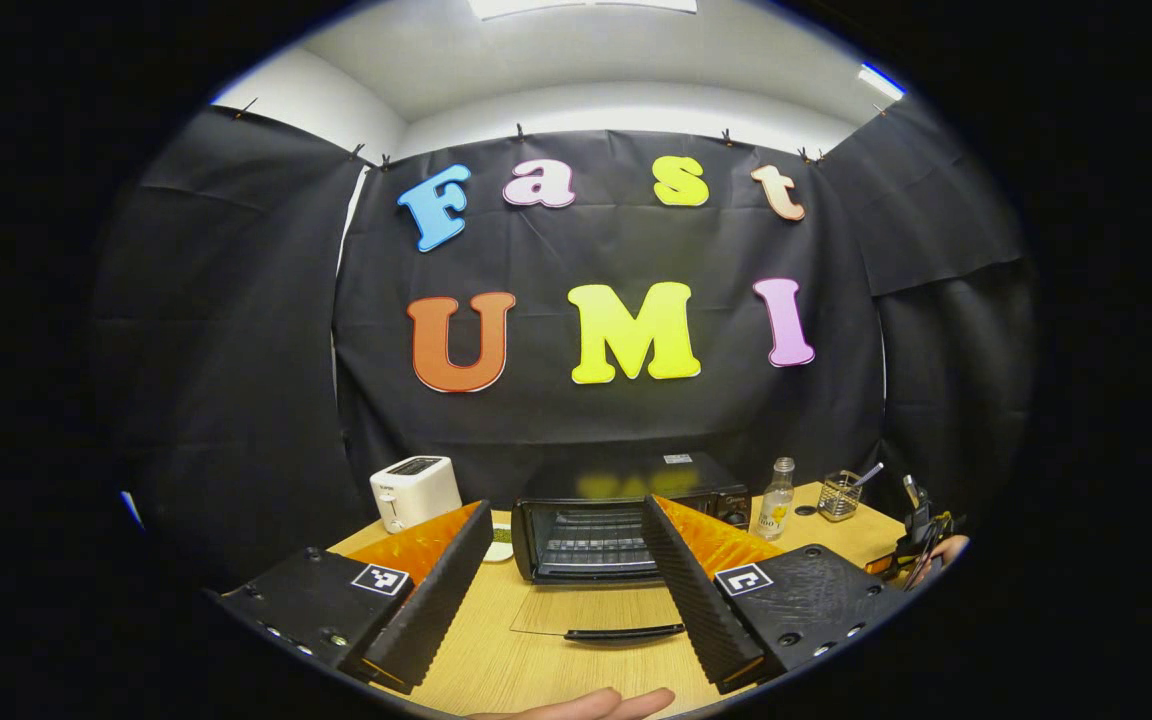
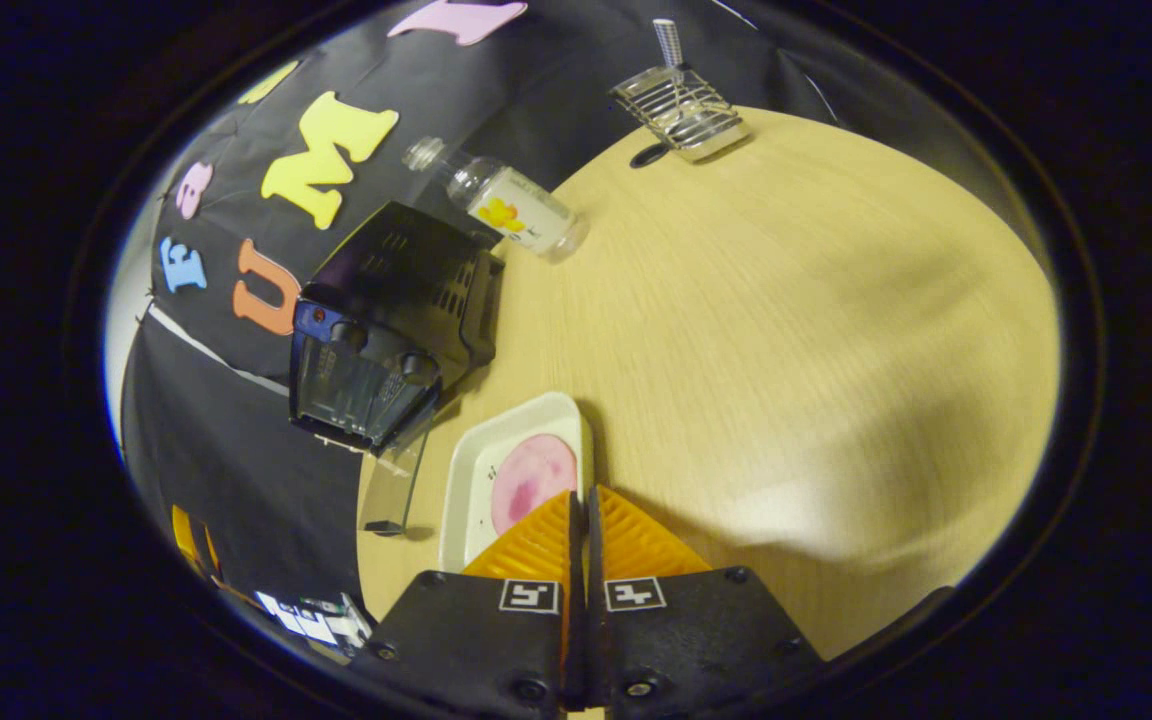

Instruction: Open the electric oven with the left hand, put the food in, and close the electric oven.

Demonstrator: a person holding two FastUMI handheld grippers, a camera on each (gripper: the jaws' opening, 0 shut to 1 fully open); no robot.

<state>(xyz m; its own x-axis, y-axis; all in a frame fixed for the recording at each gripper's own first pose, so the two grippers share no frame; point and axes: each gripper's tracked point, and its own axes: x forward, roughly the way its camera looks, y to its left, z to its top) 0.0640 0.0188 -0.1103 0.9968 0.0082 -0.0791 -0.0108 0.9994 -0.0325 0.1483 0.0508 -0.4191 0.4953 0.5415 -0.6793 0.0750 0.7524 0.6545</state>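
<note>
The black electric oven (image 1: pixel 626 505) stands at the back of the wooden table with its glass door (image 1: pixel 601 610) folded down flat, handle toward me. My left gripper (image 1: pixel 566 510) is open in front of the oven cavity, nothing between its fingers. In the right gripper view, my right gripper (image 2: pixel 581 497) is shut on the near rim of a white tray (image 2: pixel 471 490) that carries a pink slice of food (image 2: pixel 533 478). The tray sits to the right of the oven (image 2: pixel 391 320) and its lowered door (image 2: pixel 391 485).
A white toaster (image 1: pixel 416 490) stands left of the oven, with a small dish (image 1: pixel 501 542) beside it. A clear bottle (image 1: pixel 776 498) and a wire holder (image 1: pixel 839 495) are to the oven's right. A hand (image 1: pixel 586 705) shows at the bottom edge.
</note>
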